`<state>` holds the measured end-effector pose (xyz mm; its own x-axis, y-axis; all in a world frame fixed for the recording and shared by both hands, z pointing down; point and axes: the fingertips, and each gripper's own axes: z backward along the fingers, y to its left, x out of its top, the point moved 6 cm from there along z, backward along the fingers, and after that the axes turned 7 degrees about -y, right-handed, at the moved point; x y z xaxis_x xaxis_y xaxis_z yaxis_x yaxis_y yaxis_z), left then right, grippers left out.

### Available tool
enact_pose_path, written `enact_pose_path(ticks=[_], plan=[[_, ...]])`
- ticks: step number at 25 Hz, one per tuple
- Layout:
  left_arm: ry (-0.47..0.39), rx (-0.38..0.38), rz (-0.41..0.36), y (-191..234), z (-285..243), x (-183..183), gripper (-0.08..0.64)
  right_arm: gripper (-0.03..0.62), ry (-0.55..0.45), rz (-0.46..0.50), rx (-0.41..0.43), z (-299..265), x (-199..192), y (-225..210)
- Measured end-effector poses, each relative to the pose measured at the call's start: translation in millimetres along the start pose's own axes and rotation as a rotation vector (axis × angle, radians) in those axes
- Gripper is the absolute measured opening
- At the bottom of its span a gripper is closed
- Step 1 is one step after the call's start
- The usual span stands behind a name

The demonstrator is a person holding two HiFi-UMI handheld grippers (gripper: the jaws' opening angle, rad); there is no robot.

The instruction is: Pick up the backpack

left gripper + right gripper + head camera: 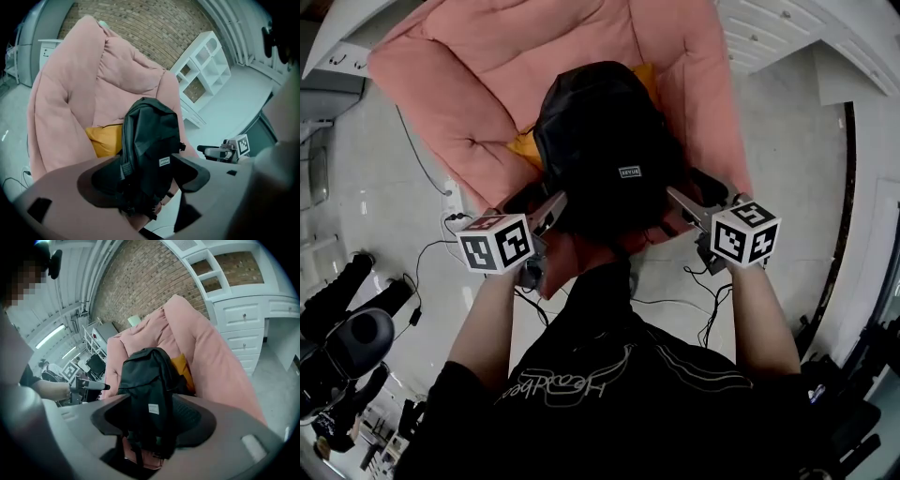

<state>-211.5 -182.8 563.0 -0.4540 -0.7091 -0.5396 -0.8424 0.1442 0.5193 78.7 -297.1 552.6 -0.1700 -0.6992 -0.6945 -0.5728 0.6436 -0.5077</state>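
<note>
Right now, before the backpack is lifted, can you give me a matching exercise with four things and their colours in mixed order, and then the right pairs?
Things:
1. backpack
2. cushion
3. sofa
4. shelf

Colours:
A. orange-yellow
B. white
C. black
D. pink

Pairs: 1-C, 2-A, 3-D, 4-B
</note>
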Motion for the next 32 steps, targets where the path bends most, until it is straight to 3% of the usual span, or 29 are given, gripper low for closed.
enact_pose_path(ticks=[12,20,23,26,32], plan=[[0.051,0.052,0.061,36.7,-51.5,5.3,0.327,0.293,0.136,0.013,-0.059,-79.1,-16.1,-51.6],[0.044,0.029,0.107,43.8,-56.8,-3.9,0.325,0.29,0.155,0.012,-0.05,-101.2,-23.7,-51.1],[0.055,0.01,0.094,45.4,-67.6,-4.0,0.293,0.285,0.173,0.02,-0.035,-113.2,-26.2,-51.4],[0.057,0.008,0.057,44.5,-73.5,-3.8,0.238,0.253,0.189,0.042,-0.028,-122.0,-30.3,-49.6],[0.078,0.016,0.014,44.2,-70.8,-4.7,0.199,0.172,0.2,0.042,0.011,-122.9,-33.1,-42.5]])
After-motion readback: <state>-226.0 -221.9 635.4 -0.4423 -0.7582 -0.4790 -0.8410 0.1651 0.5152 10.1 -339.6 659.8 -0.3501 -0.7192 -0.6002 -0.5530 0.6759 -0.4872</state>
